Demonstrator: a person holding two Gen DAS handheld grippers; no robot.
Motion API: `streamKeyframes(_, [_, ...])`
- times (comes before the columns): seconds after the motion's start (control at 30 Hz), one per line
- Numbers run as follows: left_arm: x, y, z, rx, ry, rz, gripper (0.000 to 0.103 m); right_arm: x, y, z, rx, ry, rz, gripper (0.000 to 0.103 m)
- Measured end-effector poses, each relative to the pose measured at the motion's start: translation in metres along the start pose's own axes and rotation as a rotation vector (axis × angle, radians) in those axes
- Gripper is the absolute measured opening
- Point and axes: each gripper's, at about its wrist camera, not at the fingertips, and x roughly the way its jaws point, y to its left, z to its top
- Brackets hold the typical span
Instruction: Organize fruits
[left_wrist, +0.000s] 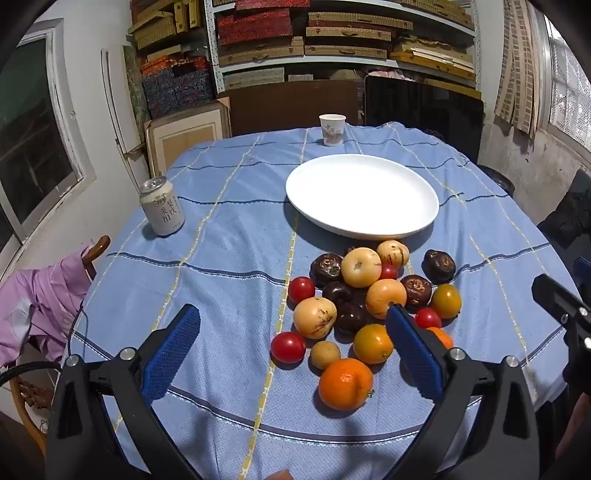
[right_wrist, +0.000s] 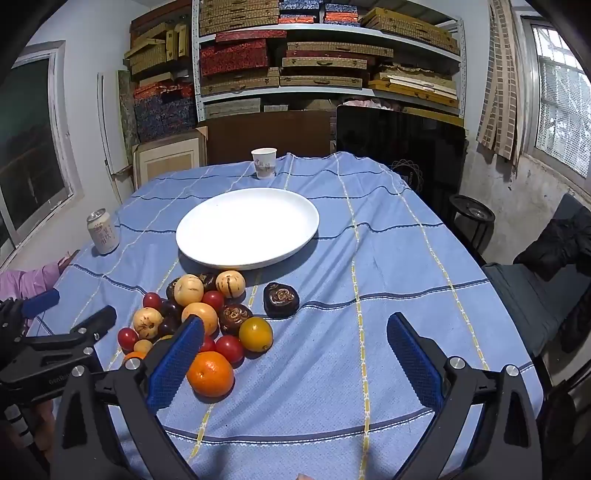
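Observation:
A pile of fruit lies on the blue checked tablecloth just in front of a white plate (left_wrist: 295, 184) (right_wrist: 184, 236) that has nothing on it. The pile holds an orange (left_wrist: 345, 384) (right_wrist: 210, 373), red tomatoes (left_wrist: 288, 347), pale yellow round fruits (left_wrist: 361, 266) and dark brown fruits (left_wrist: 439, 266) (right_wrist: 280, 299). My left gripper (left_wrist: 291, 309) hovers open above the pile's near side, its right finger in front of some fruit. Over bare cloth to the right of the pile, my right gripper (right_wrist: 296, 318) stands open. Neither holds anything.
A drink can (left_wrist: 162, 210) (right_wrist: 102, 232) stands at the table's left edge, a paper cup (left_wrist: 332, 129) (right_wrist: 264, 163) at the far edge. A pink garment (left_wrist: 40, 306) hangs on a chair at left, a dark chair (right_wrist: 535, 295) is at right. Shelves of boxes fill the back wall.

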Motion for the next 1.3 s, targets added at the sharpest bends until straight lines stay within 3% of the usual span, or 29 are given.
streamKeyframes(0.43, [0.002, 0.004, -0.002, 0.001, 0.004, -0.02, 0.099, 0.004, 0.008, -0.01, -0.023, 0.004, -0.01, 0.099])
streamKeyframes(1.3, [0.005, -0.004, -0.004, 0.017, 0.017, -0.029, 0.099, 0.005, 0.006, 0.0, -0.02, 0.02, 0.004, 0.099])
